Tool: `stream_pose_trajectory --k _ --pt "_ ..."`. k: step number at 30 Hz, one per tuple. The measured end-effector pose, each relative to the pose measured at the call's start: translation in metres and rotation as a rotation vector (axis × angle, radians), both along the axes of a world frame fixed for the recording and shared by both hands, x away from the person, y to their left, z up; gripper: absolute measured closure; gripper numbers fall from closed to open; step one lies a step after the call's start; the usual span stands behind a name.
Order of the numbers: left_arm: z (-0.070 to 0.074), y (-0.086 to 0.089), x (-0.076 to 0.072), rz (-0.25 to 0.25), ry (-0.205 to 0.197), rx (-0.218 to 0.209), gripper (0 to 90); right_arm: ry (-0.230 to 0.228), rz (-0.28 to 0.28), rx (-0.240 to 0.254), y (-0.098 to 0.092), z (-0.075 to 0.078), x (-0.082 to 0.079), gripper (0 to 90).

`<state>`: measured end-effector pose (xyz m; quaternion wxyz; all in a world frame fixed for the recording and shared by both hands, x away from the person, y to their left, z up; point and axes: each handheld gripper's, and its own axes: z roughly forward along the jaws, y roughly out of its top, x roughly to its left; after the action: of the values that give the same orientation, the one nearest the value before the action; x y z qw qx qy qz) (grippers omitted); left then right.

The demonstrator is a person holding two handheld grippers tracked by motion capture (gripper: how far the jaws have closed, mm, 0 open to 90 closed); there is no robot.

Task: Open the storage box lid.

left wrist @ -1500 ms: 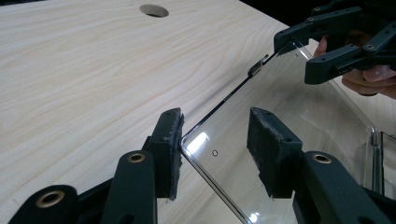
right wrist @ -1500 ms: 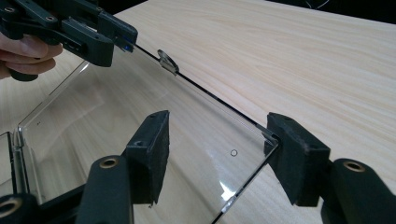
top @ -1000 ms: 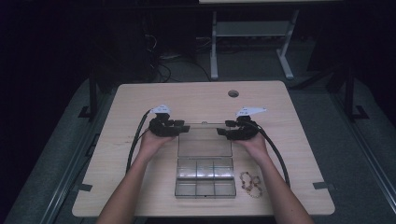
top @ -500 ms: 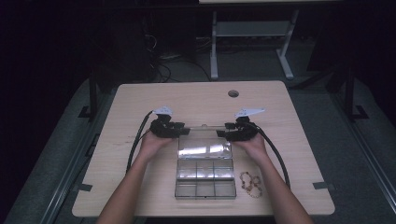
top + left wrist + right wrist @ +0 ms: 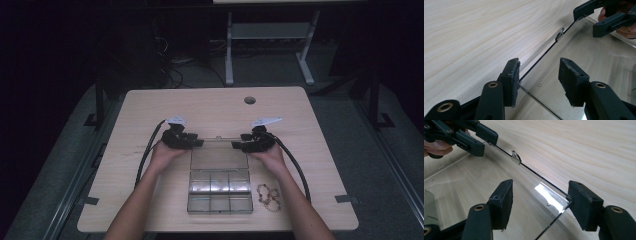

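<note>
Wooden table (image 5: 150, 115), seen from the high view. Clear plastic organizer box (image 5: 219, 190) sits near the 6 o'clock edge, six compartments, lid (image 5: 218, 155) swung open toward 12 o'clock and lying roughly flat.

Left gripper (image 5: 196, 143) at the lid's 9 o'clock far corner, right gripper (image 5: 236, 145) at its 3 o'clock far corner; hands behind each, forearms coming in from 6 o'clock. Cables loop back along both arms.

Left gripper view: jaws spread wide, lid corner (image 5: 520, 81) lies between them, edge just touching the left pad (image 5: 512, 75); other pad apart from the plastic. Small latch tab (image 5: 559, 35) on the lid's far edge, right gripper beyond at approx 1 o'clock.

Right gripper view: jaws also wide, lid corner (image 5: 567, 200) up against the right-hand pad (image 5: 584, 200), the other pad clear of it. Not clamped in either case.

Beaded bracelet (image 5: 268, 195) on the table just at 3 o'clock of the box, near the right forearm. Cable hole (image 5: 249, 100) toward 12 o'clock.
</note>
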<state>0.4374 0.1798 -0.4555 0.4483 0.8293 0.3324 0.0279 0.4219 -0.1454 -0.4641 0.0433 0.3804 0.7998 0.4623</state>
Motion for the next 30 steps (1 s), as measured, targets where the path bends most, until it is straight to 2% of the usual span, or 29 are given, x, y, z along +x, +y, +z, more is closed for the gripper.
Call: stream_pose_trajectory --k 4,16,25,30 --pt "-0.004 0.0 0.0 0.002 0.017 -0.003 50.7 0.012 0.003 -0.003 0.0 -0.003 0.001 37.3" --pt "-0.01 -0.001 0.0 0.003 0.029 0.01 50.4 0.039 0.004 -0.007 0.001 -0.009 0.002 36.7" --pt "-0.013 -0.007 -0.001 -0.026 0.027 0.036 51.4 0.061 0.004 -0.007 0.003 -0.014 0.003 37.1" --pt "-0.014 -0.008 -0.001 -0.026 0.027 0.041 51.1 0.042 0.0 -0.047 0.004 -0.015 0.002 39.1"
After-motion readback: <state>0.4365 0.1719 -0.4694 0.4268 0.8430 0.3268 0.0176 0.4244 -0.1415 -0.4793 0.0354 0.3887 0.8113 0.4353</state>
